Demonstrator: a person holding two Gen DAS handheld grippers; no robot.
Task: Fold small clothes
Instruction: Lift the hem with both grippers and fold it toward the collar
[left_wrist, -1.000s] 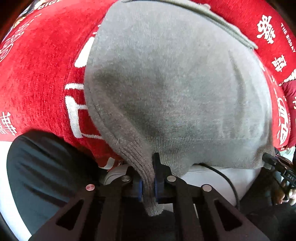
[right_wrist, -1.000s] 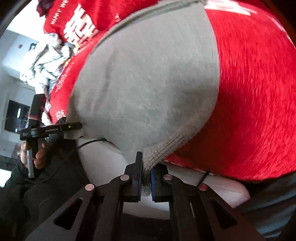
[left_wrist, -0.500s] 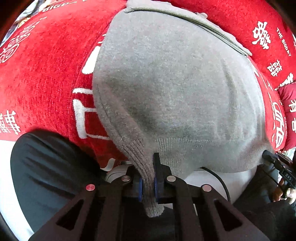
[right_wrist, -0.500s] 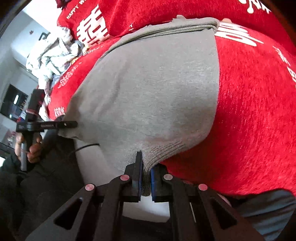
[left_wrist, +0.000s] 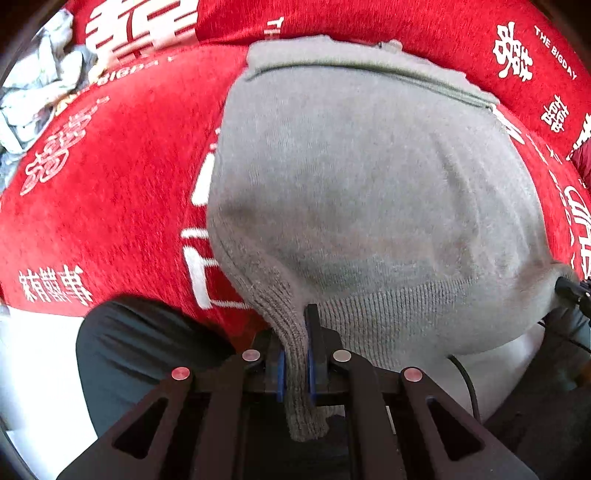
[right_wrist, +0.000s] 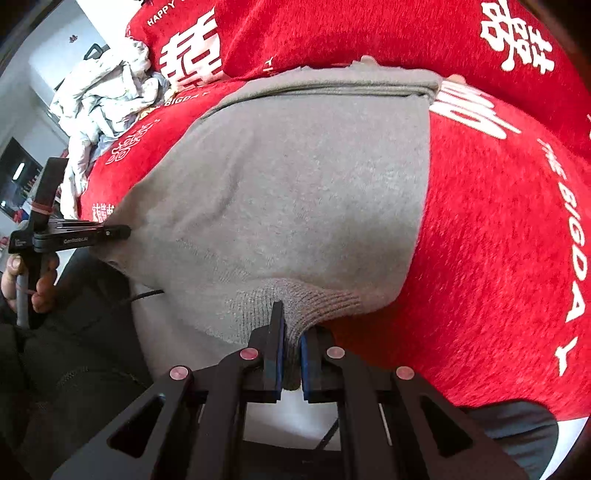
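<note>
Surface: red cloth (left_wrist: 110, 221) with white printed characters, spread under everything.
Grey knit garment (left_wrist: 369, 192): lying on the red cloth, ribbed hem raised at both near corners.
Left gripper (left_wrist: 295, 354): fingers clamped on the garment's left hem corner.
Right gripper (right_wrist: 291, 350): fingers pinched on the right hem corner.
Crumpled pale laundry (right_wrist: 99, 99): beyond the garment, at the cloth's far left edge.

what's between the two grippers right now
The ribbed hem of the grey sweater spans between them: the left gripper pinches one corner, the right gripper the other. The right wrist view shows it.
</note>
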